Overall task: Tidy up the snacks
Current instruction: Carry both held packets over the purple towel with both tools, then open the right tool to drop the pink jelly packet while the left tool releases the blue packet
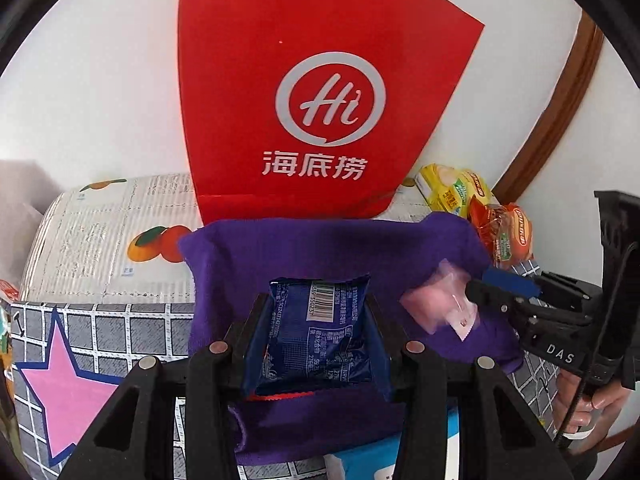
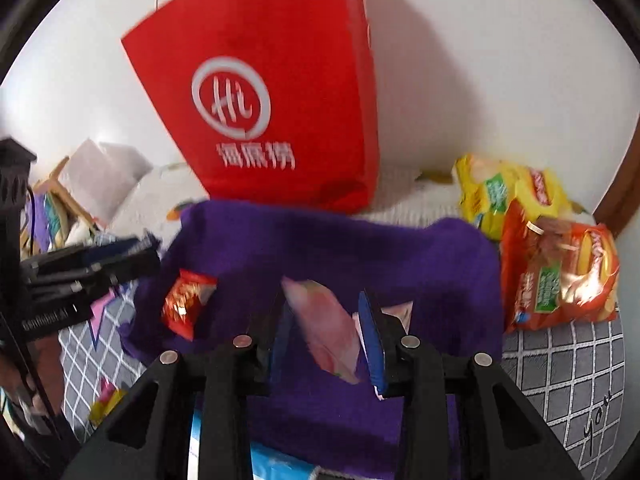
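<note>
My left gripper is shut on a blue snack packet and holds it over the purple cloth. My right gripper is shut on a pink snack packet, also over the purple cloth; it shows in the left wrist view with the pink packet at its tips. A small red packet lies on the cloth's left part. The left gripper's fingers show at the left of the right wrist view.
A tall red paper bag stands upright behind the cloth. Yellow and orange chip bags lie at the right. A fruit-print carton sits at the left. A grey grid mat with a pink star covers the surface.
</note>
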### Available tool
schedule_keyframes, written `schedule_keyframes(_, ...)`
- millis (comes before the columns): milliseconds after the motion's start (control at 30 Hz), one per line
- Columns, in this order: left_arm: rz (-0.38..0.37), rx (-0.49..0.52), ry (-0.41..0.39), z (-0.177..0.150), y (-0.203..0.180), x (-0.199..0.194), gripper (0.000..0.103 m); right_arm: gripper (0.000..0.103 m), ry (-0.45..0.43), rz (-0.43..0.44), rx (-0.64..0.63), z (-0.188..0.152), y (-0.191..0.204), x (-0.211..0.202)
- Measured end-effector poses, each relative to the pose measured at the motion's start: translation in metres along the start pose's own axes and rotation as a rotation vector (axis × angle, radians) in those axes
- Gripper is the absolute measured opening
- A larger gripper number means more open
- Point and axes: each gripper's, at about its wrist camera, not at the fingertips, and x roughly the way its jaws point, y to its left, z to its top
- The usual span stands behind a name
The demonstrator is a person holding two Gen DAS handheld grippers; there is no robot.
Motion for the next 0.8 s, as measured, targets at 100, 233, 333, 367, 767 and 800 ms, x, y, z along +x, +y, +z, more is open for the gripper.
schedule_keyframes(100,-0.001,0.0,0.002,0.0,0.0,0.001,0.042,0.029,0.012,0.002,0.001,-0.002,-0.002,0.005)
schedule_keyframes(233,0.004,0.005,0.01,-0.001,-0.001,0.005,0.042,0.028,0.029,0.001,0.002,-0.004,-0.004,0.01)
schedule_keyframes(333,0.009,0.002,0.022,-0.002,0.0,0.011,0.042,0.028,0.033,-0.014,-0.011,-0.004,-0.004,0.013)
schedule_keyframes(367,0.012,0.001,0.028,-0.002,0.0,0.013,0.042,0.028,0.037,-0.02,-0.013,-0.004,-0.005,0.014)
schedule_keyframes(767,0.021,-0.03,0.127,-0.01,0.008,0.049,0.042,0.028,0.027,-0.069,0.022,-0.002,-0.023,0.008)
schedule_keyframes(800,0.028,-0.03,0.132,-0.011,0.008,0.052,0.042,0.028,0.021,-0.069,0.025,-0.002,-0.024,0.006)
